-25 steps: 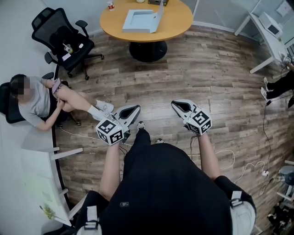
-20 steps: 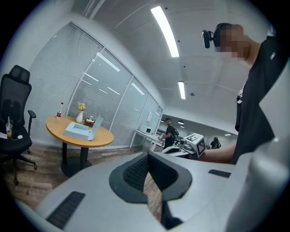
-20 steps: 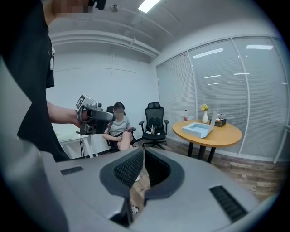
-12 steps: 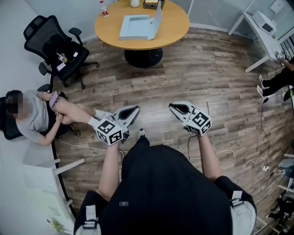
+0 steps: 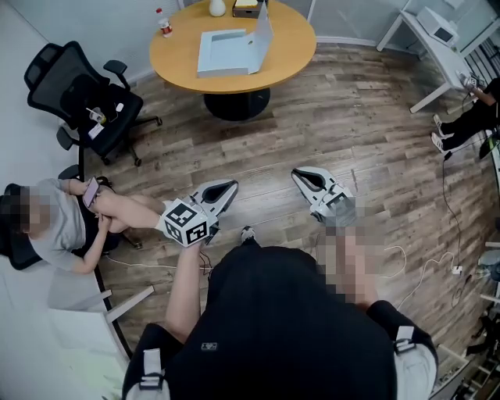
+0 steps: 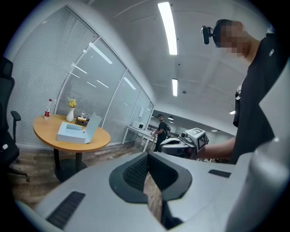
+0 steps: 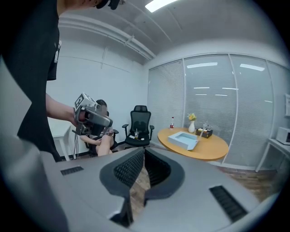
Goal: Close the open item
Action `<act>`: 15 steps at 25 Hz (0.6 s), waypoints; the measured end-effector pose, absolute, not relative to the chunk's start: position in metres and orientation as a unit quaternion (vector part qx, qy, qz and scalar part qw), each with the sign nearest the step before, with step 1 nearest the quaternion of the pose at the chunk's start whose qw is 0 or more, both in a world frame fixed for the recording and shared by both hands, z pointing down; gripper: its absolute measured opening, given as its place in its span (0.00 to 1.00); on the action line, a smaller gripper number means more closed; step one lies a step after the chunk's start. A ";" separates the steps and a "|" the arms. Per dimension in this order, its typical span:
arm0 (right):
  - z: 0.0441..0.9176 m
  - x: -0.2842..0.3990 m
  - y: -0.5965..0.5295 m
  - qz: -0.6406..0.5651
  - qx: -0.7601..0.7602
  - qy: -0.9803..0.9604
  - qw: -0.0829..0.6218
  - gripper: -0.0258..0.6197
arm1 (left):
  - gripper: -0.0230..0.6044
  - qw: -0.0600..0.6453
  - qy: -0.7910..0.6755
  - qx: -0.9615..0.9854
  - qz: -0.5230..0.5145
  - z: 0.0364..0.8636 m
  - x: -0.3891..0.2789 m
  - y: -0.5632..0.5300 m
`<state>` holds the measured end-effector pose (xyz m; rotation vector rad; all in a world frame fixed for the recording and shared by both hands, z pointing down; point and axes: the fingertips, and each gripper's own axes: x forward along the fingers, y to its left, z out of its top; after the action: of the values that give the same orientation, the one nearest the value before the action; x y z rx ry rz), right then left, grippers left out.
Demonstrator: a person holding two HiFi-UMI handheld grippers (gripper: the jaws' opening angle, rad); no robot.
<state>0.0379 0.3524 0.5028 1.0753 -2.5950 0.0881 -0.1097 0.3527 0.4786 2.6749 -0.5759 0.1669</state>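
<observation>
The open box (image 5: 225, 51) lies flat on the round counter (image 5: 291, 45), near the middle of its top, with the lid (image 5: 262, 30) raised upright along the box's side toward the counter's right half; a white vase (image 5: 216, 8) and a small bottle (image 5: 163, 22) stand at the counter's far rim, clear of the box; the left tongs (image 5: 227, 187) and the right tongs (image 5: 302, 176) are both held over the wood floor (image 5: 351, 117), well apart from the counter on its near side, tips pointing toward it; the left tongs are closed tip to tip with nothing between them; the right tongs likewise meet at the tips and carry nothing; a black office chair (image 5: 78, 86) stands to the counter's left; a seated person (image 5: 66, 226) sits further from the counter on that same side.
</observation>
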 end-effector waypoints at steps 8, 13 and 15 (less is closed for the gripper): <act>0.509 0.035 0.338 0.053 0.417 -0.893 0.159 0.05 | 0.05 0.203 -0.177 0.960 0.077 0.487 -0.122 0.326; 0.521 0.048 0.326 0.060 0.427 -0.887 0.166 0.05 | 0.05 0.206 -0.176 0.959 0.076 0.489 -0.115 0.313; 0.523 0.051 0.319 0.061 0.425 -0.888 0.165 0.05 | 0.05 0.207 -0.180 0.958 0.079 0.491 -0.113 0.309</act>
<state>0.0510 0.3188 0.5228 1.2124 -2.5294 0.1743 -0.1127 0.3088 0.4909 2.6681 -0.5013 0.2204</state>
